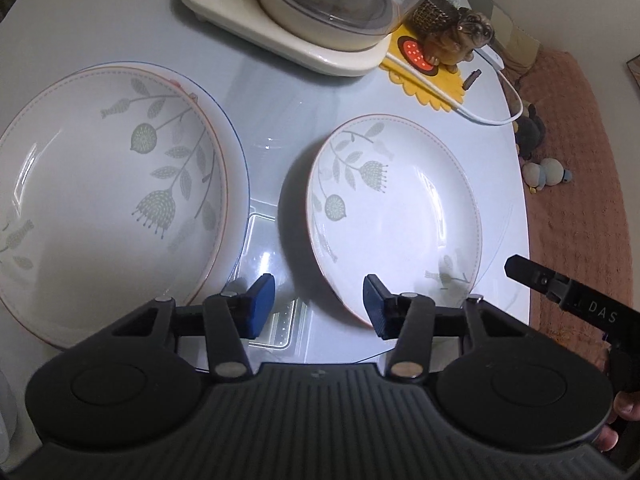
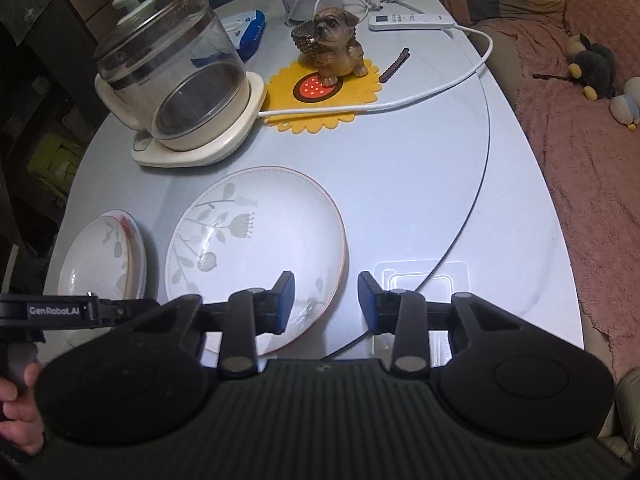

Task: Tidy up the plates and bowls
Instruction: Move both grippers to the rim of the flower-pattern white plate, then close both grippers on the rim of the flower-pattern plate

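A: Where to find the single floral plate?

B: Flat on the pale table, right way up, just beside a stack of plates with the same leaf pattern. Probably meant for the top of that stack.

A: And the tongs?

B: Left tongs spread, angled down over the plate's near rim, pinching nothing. Right tongs spread too, straddling the rim from the other side, one pad over the plate and one outside it, with no pressure visible. Likely a two-sided approach, for lifting the plate level.

A: Anything inside the dishes?

B: Nothing: single plate bare, top of the stack bare. Behind them, a glass kettle on its cream base, seemingly empty. Also a dog figurine with a small basket, contents impossible to tell.
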`<state>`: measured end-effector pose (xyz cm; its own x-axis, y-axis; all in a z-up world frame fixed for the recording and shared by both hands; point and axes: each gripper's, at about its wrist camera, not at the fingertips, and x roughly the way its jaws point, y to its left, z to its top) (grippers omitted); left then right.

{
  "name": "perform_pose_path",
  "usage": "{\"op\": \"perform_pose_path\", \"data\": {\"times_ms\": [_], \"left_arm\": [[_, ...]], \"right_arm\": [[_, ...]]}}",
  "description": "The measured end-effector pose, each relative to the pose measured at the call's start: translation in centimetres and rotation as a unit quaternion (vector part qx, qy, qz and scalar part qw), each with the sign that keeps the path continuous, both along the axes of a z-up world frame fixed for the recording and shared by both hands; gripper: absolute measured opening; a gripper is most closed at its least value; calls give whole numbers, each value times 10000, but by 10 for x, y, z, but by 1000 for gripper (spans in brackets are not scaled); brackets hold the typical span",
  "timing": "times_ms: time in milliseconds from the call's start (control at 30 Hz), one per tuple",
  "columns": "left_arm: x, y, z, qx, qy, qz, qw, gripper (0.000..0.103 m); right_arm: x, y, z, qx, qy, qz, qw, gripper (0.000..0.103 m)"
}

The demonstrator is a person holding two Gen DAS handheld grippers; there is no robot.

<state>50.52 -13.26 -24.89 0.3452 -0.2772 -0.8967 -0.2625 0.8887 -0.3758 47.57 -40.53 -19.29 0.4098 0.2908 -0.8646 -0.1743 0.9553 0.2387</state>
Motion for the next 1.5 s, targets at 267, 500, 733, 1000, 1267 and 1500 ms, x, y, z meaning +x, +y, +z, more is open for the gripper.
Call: {"op": "perform_pose_path", "data": {"times_ms": [267,500,733,1000,1267,1500], "left_arm": [[16,-13,-18,-42,111,113,9999,49],[34,-22,-27,223,153,28,9996,35],[39,-18,-34,318,129,128,9993,23],[37,-11,-36,79,276,310,9991,23],[32,-4,-21,-162,269,318,9990,22],[7,4,-4,-334,286,481,9979,22]], "right_arm": [[44,2,-23,43,171,200,9996,36],[66,3,-37,172,284,326,9989,28],[76,6,-55,321,516,420,9973,18],[82,7,-64,459,635,580,9952,16],[82,7,-49,480,696,745,9936,17],[69,9,-29,607,708,826,9922,17]]}}
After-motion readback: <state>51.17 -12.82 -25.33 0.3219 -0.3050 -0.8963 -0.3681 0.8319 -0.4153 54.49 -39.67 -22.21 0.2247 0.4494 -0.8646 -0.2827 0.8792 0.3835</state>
